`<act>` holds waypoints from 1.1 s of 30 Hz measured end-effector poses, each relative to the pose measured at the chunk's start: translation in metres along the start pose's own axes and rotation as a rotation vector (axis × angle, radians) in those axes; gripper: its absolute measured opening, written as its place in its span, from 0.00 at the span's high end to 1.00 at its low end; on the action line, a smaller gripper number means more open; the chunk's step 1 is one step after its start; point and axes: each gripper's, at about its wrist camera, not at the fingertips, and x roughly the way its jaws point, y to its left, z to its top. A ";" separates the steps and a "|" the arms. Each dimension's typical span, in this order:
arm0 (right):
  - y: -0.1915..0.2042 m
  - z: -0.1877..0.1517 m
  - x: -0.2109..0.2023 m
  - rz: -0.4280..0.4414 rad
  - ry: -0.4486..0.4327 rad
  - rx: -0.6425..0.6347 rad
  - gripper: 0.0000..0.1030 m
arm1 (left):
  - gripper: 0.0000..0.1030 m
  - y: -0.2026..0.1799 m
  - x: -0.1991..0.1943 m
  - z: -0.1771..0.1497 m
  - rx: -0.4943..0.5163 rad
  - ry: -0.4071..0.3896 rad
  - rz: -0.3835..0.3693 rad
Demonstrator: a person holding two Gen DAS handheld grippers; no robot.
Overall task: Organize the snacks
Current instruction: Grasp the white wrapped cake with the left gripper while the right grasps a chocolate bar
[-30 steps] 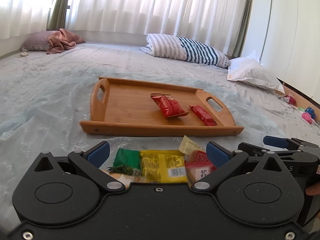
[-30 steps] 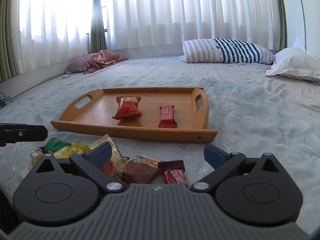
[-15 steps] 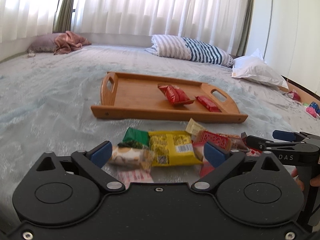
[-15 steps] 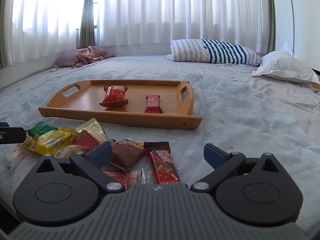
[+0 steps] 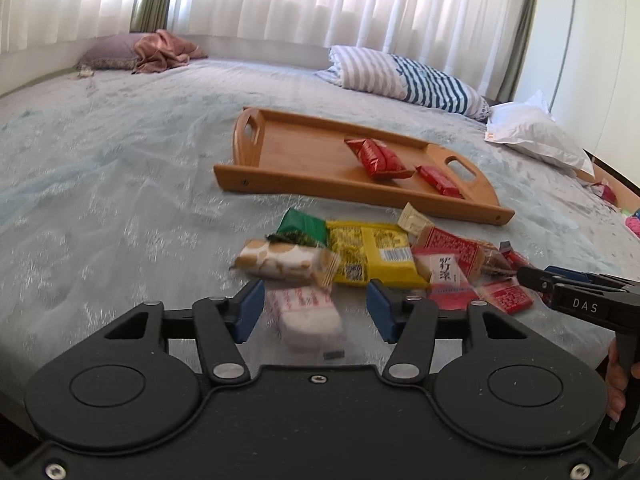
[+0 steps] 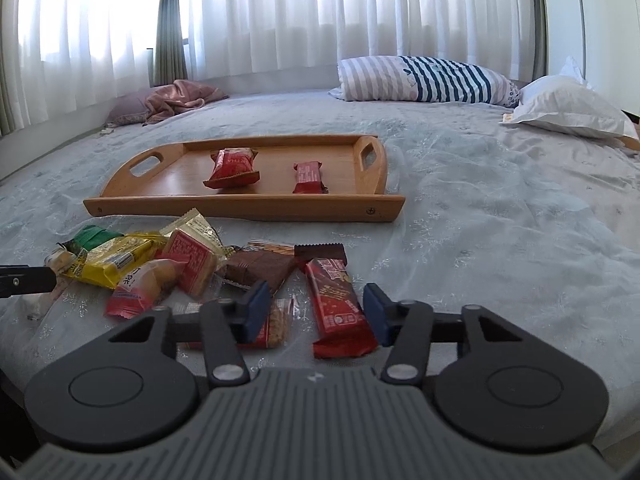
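Snacks in a loose pile [image 5: 380, 256] are seen on the pale bedspread [image 5: 120, 184], just in front of the wooden tray [image 5: 304, 148], which lies toward 12 o'clock from the pile. Inside the tray, a red pouch [image 6: 233, 168] and a smaller red bar [image 6: 308, 178] are laid apart from each other, the bar at 3 o'clock of the pouch in the right wrist view. The left gripper [image 5: 315, 312] is held spread wide, with a white-and-pink packet [image 5: 306, 314] lying between its blue pads [image 5: 250, 314]; whether the pads touch the packet cannot be told. At 12 o'clock of that packet a beige spotted packet [image 5: 280, 262], a green packet [image 5: 302, 228] and a yellow packet [image 5: 372, 252] are found. The right gripper [image 6: 314, 312] is likewise held spread apart, with nothing clamped, and a long red bar [image 6: 336, 308] is lying between its fingers, closer to the right one. A brown wrapper [image 6: 260, 268] is seen at 11 o'clock of that bar. Far back, at 1 o'clock, a striped pillow [image 6: 424, 80] and a white pillow [image 6: 568, 108] are set against the curtains [image 6: 320, 12], and a pink cloth [image 6: 180, 96] is bunched at 10 o'clock.
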 end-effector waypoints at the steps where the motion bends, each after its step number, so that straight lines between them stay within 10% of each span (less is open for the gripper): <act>1: 0.000 0.000 -0.001 -0.003 0.000 0.003 0.52 | 0.51 0.000 0.001 -0.001 -0.001 0.002 0.004; 9: 0.000 -0.003 0.000 -0.009 0.014 0.005 0.66 | 0.68 -0.007 0.004 -0.012 0.038 0.016 0.036; 25: 0.003 0.000 -0.008 -0.020 -0.008 0.054 0.74 | 0.69 -0.046 -0.007 -0.015 0.099 0.001 -0.100; 33: -0.002 0.005 -0.002 -0.028 -0.029 0.074 0.41 | 0.69 -0.053 -0.008 -0.006 0.109 -0.025 -0.120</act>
